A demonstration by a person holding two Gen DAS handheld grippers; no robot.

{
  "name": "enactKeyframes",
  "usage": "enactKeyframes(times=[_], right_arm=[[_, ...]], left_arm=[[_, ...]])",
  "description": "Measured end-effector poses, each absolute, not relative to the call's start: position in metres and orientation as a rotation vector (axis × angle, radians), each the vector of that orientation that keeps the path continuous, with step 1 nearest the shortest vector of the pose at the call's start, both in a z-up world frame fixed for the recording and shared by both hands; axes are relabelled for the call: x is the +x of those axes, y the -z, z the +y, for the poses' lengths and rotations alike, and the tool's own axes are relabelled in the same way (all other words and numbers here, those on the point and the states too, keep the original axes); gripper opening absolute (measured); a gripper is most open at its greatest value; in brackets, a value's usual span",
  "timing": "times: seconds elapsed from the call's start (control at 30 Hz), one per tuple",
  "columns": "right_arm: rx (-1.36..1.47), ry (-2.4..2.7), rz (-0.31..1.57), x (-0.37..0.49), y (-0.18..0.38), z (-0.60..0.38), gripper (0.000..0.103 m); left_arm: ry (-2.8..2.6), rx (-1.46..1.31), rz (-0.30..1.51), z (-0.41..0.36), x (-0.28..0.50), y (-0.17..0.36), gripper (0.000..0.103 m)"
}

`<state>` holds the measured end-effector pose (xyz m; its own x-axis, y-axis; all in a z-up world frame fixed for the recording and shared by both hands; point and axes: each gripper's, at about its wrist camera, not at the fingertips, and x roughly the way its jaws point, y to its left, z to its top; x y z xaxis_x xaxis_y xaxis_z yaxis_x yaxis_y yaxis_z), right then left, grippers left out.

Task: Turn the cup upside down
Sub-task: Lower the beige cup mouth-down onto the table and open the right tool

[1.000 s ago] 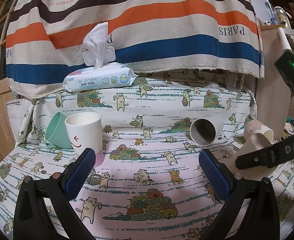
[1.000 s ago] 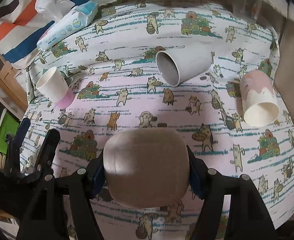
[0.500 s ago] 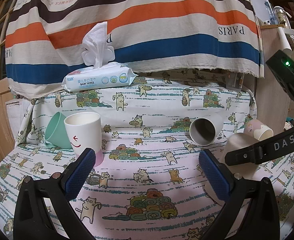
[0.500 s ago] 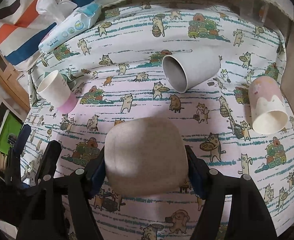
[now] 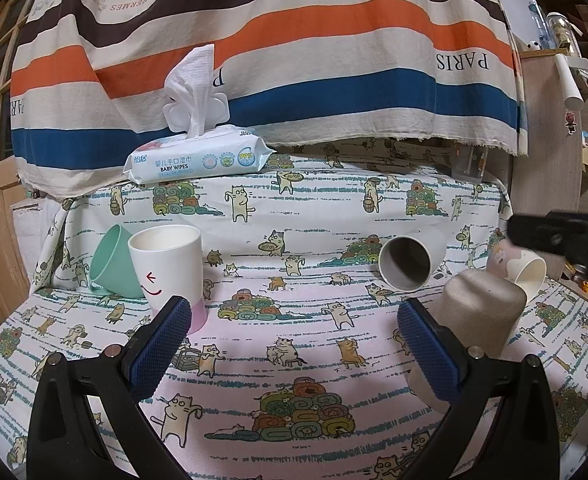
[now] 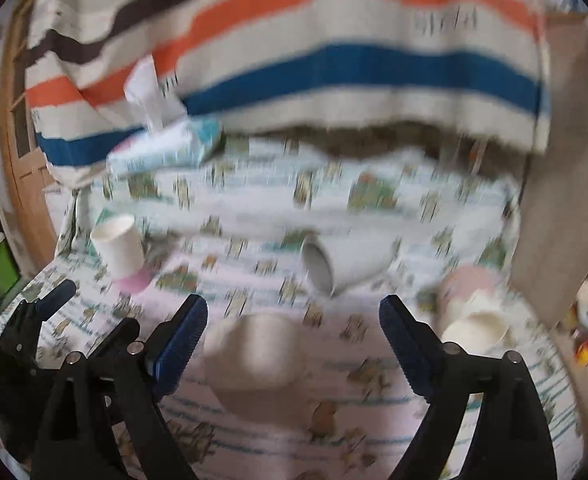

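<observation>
The beige cup (image 6: 255,364) stands upside down on the worktop (image 5: 294,344) between the spread right fingers (image 6: 181,340), untouched. The left fingers (image 5: 161,344) gape empty.

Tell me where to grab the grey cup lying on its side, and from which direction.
Grip the grey cup across its side wall near the middle, coming down from above. It lies on its side on the cat-print cloth, mouth facing the camera, so its curved wall is exposed on top; fingers straddling it crosswise probably hold best.
</observation>
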<state>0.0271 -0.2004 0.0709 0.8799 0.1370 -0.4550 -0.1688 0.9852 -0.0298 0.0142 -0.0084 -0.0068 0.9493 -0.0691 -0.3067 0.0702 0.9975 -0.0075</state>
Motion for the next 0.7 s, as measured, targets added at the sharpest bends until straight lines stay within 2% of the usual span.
enactKeyframes(times=[0.03, 0.2, 0.7], right_arm=[[-0.084, -0.143, 0.414, 0.019, -0.071, -0.202, 0.103], [-0.169, -0.146, 0.243, -0.006, -0.065, -0.203, 0.102], [-0.023, -0.109, 0.255, 0.009, -0.025, -0.237, 0.102]], left_arm=[[0.071, 0.003, 0.312, -0.008, 0.014, 0.007, 0.102], [0.071, 0.004, 0.312, -0.008, 0.014, 0.007, 0.102], [0.08, 0.005, 0.317, -0.009, 0.015, 0.007, 0.103]])
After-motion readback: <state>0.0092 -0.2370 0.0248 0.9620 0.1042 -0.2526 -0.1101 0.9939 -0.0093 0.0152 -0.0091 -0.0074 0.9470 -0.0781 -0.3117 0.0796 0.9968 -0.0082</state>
